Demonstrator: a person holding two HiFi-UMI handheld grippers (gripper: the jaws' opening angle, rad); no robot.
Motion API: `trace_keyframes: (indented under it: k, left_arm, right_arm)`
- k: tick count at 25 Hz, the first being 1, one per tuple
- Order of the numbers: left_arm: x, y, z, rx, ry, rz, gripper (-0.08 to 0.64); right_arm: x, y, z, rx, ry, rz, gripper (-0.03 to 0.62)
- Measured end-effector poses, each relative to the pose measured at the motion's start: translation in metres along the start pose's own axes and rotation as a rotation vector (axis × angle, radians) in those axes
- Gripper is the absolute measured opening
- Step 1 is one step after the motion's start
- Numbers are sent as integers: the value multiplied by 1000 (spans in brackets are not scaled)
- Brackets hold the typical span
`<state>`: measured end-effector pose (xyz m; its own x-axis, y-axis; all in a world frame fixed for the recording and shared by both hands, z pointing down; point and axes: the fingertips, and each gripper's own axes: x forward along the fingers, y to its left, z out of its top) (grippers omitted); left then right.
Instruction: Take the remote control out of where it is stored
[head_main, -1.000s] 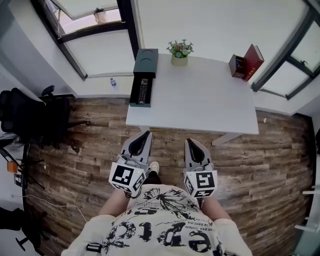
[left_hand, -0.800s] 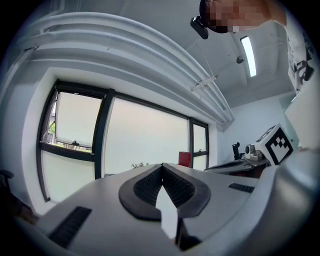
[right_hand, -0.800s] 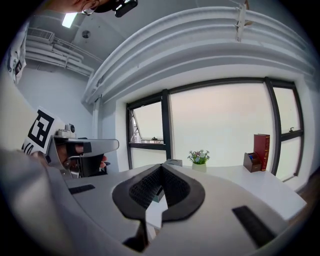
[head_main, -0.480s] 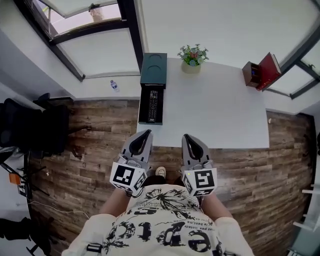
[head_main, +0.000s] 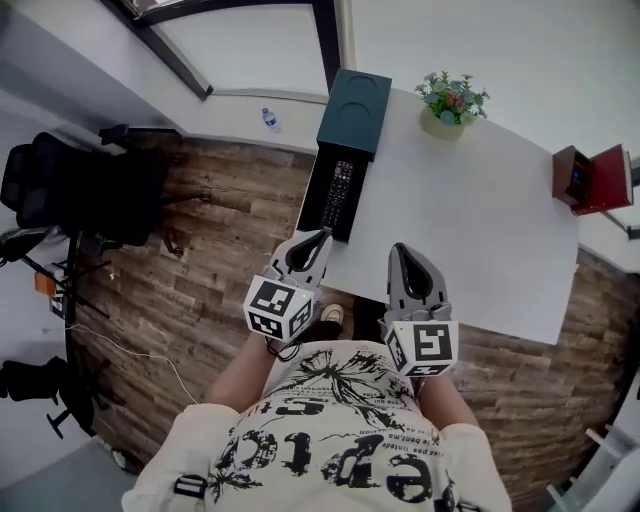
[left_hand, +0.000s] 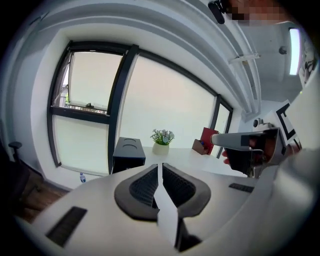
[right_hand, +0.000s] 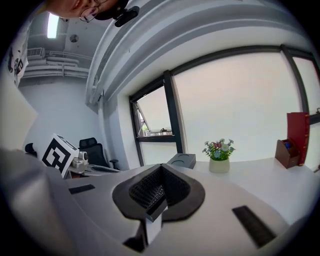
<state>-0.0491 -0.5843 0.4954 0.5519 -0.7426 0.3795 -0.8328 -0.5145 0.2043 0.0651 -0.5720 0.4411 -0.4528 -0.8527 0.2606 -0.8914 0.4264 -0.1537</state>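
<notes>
The remote control (head_main: 338, 192) lies in an open tray (head_main: 311, 198) drawn out of a dark box (head_main: 355, 98). The tray sits along the table's (head_main: 480, 220) left edge, toward the near left corner. Nothing touches the remote, and it has not been lifted. The left gripper (head_main: 321, 235) hovers just short of the tray's near end, its jaws clenched together on nothing. The right gripper (head_main: 397, 249) hangs over the table's near edge, its jaws also pressed together and empty. By my judgement only the approach is made. Spreading the jaws, grasping the remote and lifting it out all remain. A flower pot (head_main: 452, 100) stands at the far edge.
</notes>
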Motion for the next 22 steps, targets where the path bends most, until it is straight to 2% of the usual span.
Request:
trace_keyframes:
  k: [2, 4, 6, 10, 12, 15, 22]
  left_arm:
    - [17, 9, 0, -23, 14, 25, 17]
    - [35, 19, -5, -43, 40, 62, 73]
    - [53, 28, -13, -55, 85, 90, 132]
    - [84, 46, -33, -97, 186, 133, 186]
    - [96, 54, -43, -104, 233, 149, 244]
    - [113, 61, -61, -117, 323, 140, 293]
    - [139, 81, -91, -216, 486, 138, 308]
  right_arm:
    - [18, -15, -2, 2, 28, 38, -8]
    - [33, -29, -8, 8, 63, 73, -8]
    - [46, -41, -16, 9, 98, 106, -8]
    - [70, -62, -34, 24, 149, 153, -8]
    - [79, -69, -41, 30, 173, 164, -8]
    - [90, -78, -44, 39, 185, 169, -8]
    - [117, -102, -50, 64, 209, 102, -8]
